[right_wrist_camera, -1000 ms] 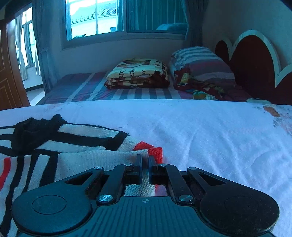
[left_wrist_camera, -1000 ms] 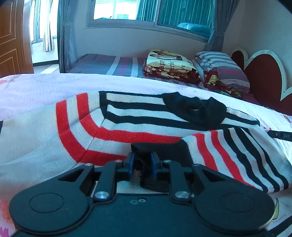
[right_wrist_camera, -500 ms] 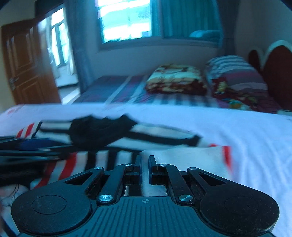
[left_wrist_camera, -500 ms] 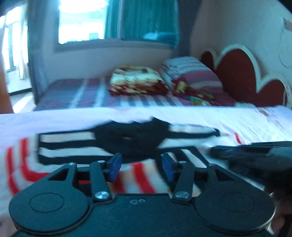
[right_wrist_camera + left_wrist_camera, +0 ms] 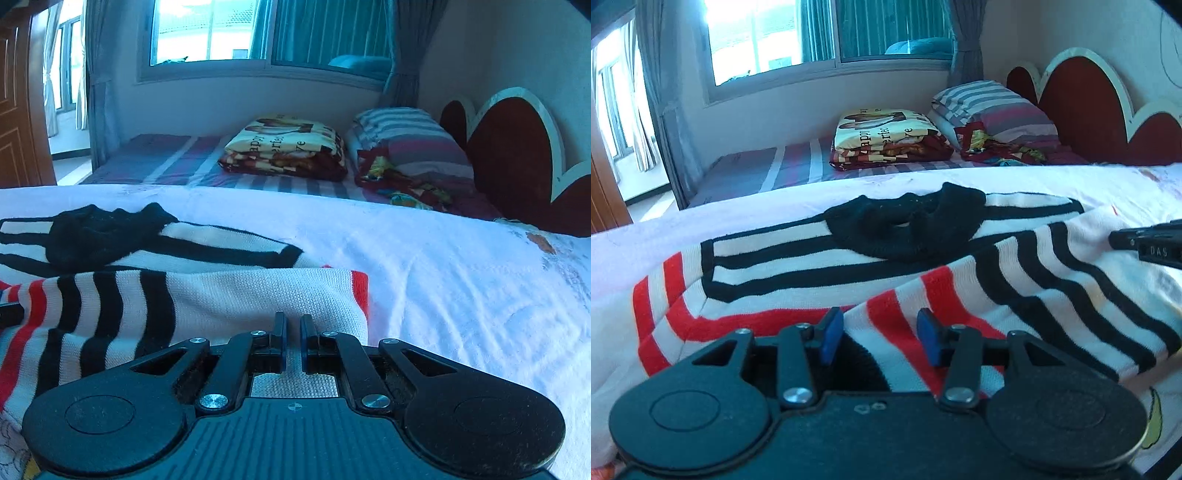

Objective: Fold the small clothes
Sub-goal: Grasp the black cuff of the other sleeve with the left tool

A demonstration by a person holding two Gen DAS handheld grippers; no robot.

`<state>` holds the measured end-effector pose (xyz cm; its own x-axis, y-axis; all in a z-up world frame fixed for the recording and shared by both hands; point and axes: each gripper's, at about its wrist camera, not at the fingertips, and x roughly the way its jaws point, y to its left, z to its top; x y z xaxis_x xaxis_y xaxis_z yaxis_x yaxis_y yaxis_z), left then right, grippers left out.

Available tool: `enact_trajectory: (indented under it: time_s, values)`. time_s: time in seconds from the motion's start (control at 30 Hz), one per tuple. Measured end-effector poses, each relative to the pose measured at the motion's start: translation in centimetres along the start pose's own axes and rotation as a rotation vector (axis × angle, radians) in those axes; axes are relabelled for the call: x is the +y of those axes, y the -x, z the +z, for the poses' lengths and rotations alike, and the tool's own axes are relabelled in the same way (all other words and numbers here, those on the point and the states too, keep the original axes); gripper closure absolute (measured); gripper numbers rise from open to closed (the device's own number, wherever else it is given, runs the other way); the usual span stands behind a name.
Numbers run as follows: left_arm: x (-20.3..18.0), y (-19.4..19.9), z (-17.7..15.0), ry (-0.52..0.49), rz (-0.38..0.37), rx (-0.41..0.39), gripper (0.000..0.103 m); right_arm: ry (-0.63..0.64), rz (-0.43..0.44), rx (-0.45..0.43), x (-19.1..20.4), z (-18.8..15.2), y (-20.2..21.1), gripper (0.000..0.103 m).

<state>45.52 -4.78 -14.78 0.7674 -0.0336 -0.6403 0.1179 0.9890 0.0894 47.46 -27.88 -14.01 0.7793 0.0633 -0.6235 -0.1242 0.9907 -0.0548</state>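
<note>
Left wrist view: the striped sweater (image 5: 923, 266) lies flat on the white bedsheet (image 5: 775, 206), long axis running left to right across the frame, black collar (image 5: 905, 229) on the far side. A folded sleeve (red and black stripes) crosses the near edge directly under the left gripper (image 5: 881, 334), whose jaws have just been opening and stand spread over the knit without pressing it. The right gripper (image 5: 291, 338) is pressed together, pinching the sweater's cream hem at its right end.
</note>
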Motion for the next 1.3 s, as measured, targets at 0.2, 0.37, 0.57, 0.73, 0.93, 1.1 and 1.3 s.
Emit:
enact_trajectory:
  time_s: [0.2, 0.37, 0.57, 0.73, 0.93, 1.1, 1.3]
  values:
    - [0.3, 1.2, 0.4, 0.054, 0.013, -0.010, 0.061, -0.008, 0.007, -0.016, -0.2, 0.2, 1.2, 0.098]
    - [0.9, 0.4, -0.5, 0.052, 0.035, 0.021, 0.058, 0.018, 0.005, -0.004, 0.8, -0.9, 1.0, 0.098]
    - [3.7, 3.5, -0.3, 0.139, 0.028, -0.030, 0.036, -0.046, -0.002, -0.065, 1.3, -0.4, 3.7, 0.088]
    - [12.4, 8.1, -4.1, 0.348, 0.091, -0.025, 0.039, -0.088, 0.012, -0.102, 2.6, -0.7, 6.4, 0.020]
    - [25.9, 14.0, -11.3, 0.662, 0.271, -0.007, 0.065, -0.118, 0.052, -0.084, 6.6, -0.8, 8.7, 0.065]
    - [34.8, 16.2, -16.1, 0.978, 0.284, -0.046, 0.066, -0.129, 0.098, -0.054, 11.4, -0.7, 9.8, 0.065]
    - [39.4, 15.2, -18.3, 1.173, 0.171, -0.154, 0.071, -0.151, 0.112, -0.039, 15.2, 0.1, 9.9, 0.065]
